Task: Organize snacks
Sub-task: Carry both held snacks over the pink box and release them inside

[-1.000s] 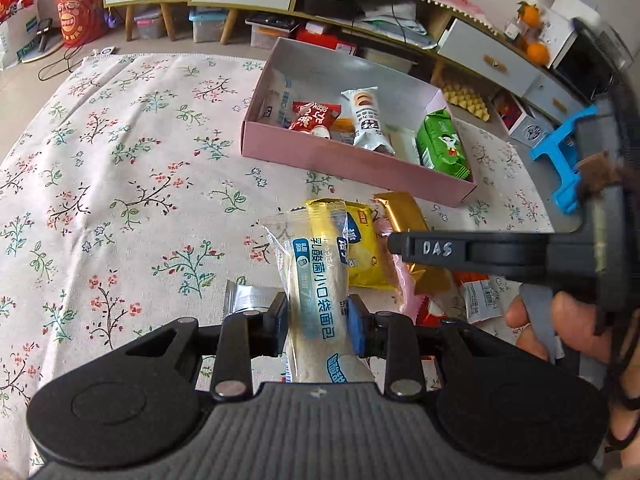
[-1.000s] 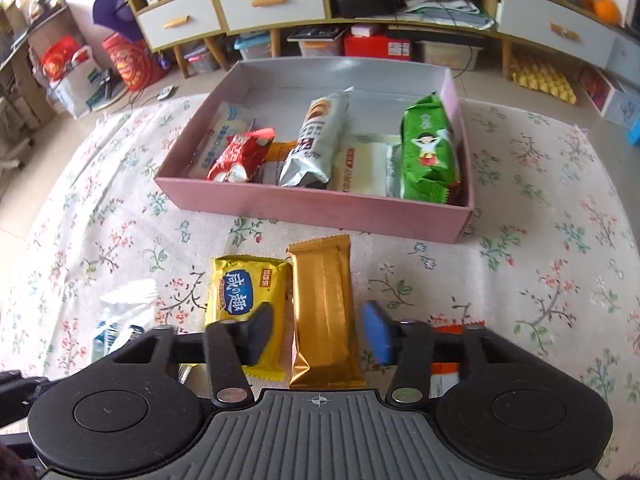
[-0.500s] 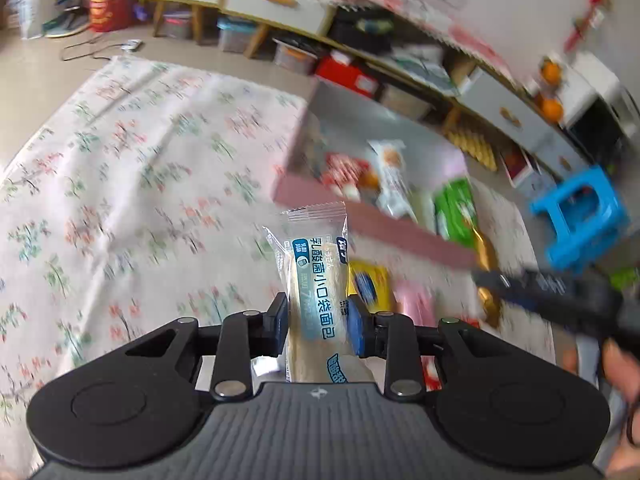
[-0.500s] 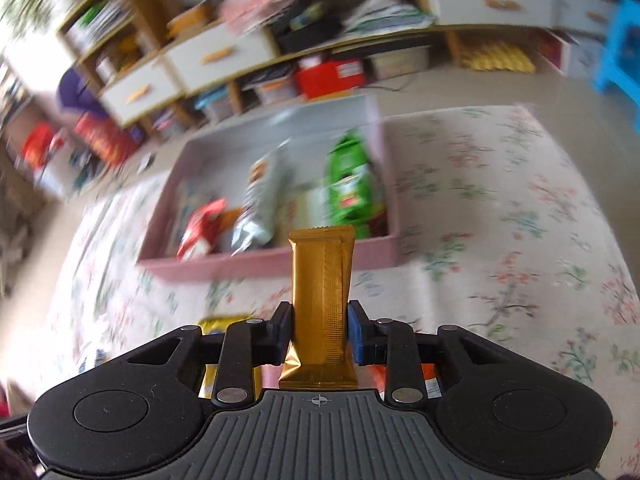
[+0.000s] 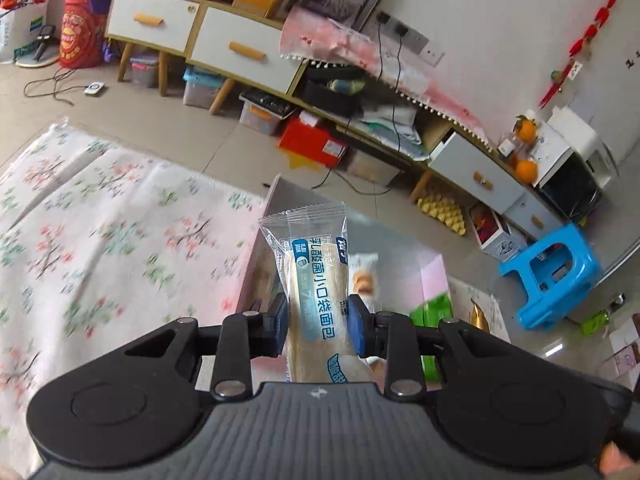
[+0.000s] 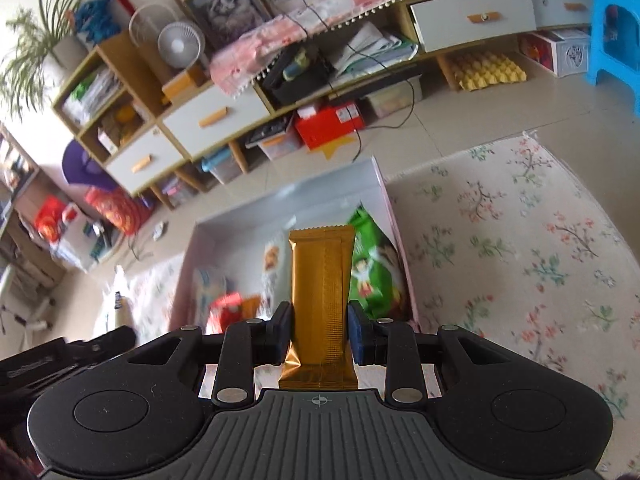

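Left wrist view: my left claw (image 5: 316, 330) is clenched on a clear bread packet (image 5: 318, 300) with blue print. The packet stands lengthwise along the claw's pointing line, its crimped end sticking out ahead of the pads. Directly ahead and below, past that tip, lies the pink box (image 5: 434, 276), open-topped, on the floral cloth (image 5: 100, 240) that covers the bench. Only a slice of the box interior shows around the packet; a pale wrapped snack (image 5: 365, 280) lies inside just to the right of it.

Right wrist view: my right claw (image 6: 318, 334) grasps a gold bar (image 6: 320, 296), also held lengthwise, its serrated end pointing forward. The same pink box (image 6: 394, 216) sits straight ahead and under it. A green packet (image 6: 370, 264) leans against the box's right wall, touching the line of the gold bar in the picture, and a red packet (image 6: 226, 312) lies toward the left. The middle strip between them looks partly free.

Both snacks are lifted clear of the cloth and aimed at the box, which lies forward and down from each claw. I judge the right claw slightly nearer the box opening, since more of the interior fills its view. The coming move, as I read it, is forward and down, with each long axis kept parallel to the packets already inside.
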Demonstrator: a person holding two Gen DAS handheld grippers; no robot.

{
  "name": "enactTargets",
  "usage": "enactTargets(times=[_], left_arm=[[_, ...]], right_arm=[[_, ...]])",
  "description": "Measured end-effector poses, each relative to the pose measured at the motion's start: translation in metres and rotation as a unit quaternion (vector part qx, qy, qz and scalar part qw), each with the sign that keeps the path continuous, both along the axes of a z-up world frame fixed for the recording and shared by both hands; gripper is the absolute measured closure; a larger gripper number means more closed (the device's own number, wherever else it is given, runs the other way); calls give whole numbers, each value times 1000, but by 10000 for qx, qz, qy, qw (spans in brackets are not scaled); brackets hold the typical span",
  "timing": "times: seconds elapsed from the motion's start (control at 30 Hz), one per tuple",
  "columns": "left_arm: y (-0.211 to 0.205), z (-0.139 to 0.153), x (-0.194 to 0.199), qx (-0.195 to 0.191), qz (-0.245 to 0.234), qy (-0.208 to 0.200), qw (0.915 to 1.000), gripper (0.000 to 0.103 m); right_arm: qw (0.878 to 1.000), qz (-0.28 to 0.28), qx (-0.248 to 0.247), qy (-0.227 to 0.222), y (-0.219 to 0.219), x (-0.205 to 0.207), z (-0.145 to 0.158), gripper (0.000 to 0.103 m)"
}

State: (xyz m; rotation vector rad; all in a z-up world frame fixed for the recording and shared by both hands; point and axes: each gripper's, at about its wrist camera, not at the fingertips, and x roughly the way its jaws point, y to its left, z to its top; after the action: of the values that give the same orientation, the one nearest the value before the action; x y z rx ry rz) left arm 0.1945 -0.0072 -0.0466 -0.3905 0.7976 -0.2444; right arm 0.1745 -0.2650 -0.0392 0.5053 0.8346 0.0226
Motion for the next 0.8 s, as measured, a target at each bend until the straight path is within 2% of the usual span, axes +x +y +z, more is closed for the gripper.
enactTargets(times=[0.1, 0.23, 0.33, 0.37, 0.43, 0.5, 0.6, 0.67, 0.73, 0.8], left_arm=[[-9, 0, 10, 261, -151, -173, 9994, 75], [-15, -10, 17, 390, -213, -95, 9990, 75], [-16, -15, 20, 570, -214, -139, 9980, 73], [-16, -15, 20, 649, -160, -175, 9976, 70], [-14, -11, 15, 803, -28, -295, 9963, 57], [-13, -4, 8, 910, -31, -363, 9952, 56], [-10, 4, -2, 1115, -12, -385, 9930, 56], [-8, 9, -9, 1215, -24, -369, 9919, 56], [-4, 14, -14, 1202, 12, -262, 9924, 55], [0, 19, -19, 1130, 93, -84, 9935, 55]], right_arm=[[10000, -16, 53, -8, 2, 9, -4, 75], [10000, 12, -83, 41, 8, 20, -12, 75], [10000, -18, -1, -61, 9, 23, -15, 75], [9999, -51, -25, -153, 10, 23, -14, 72], [9991, -248, -235, -270, 13, 25, -12, 67], [9988, -214, -360, -244, 15, 25, -11, 40], [9988, -268, -359, -183, 4, 20, -6, 39], [9988, -439, -6, -226, -8, 13, 1, 39], [9982, -498, 222, -245, -16, 6, 8, 39], [9984, -489, 162, -245, -17, -2, 14, 39]])
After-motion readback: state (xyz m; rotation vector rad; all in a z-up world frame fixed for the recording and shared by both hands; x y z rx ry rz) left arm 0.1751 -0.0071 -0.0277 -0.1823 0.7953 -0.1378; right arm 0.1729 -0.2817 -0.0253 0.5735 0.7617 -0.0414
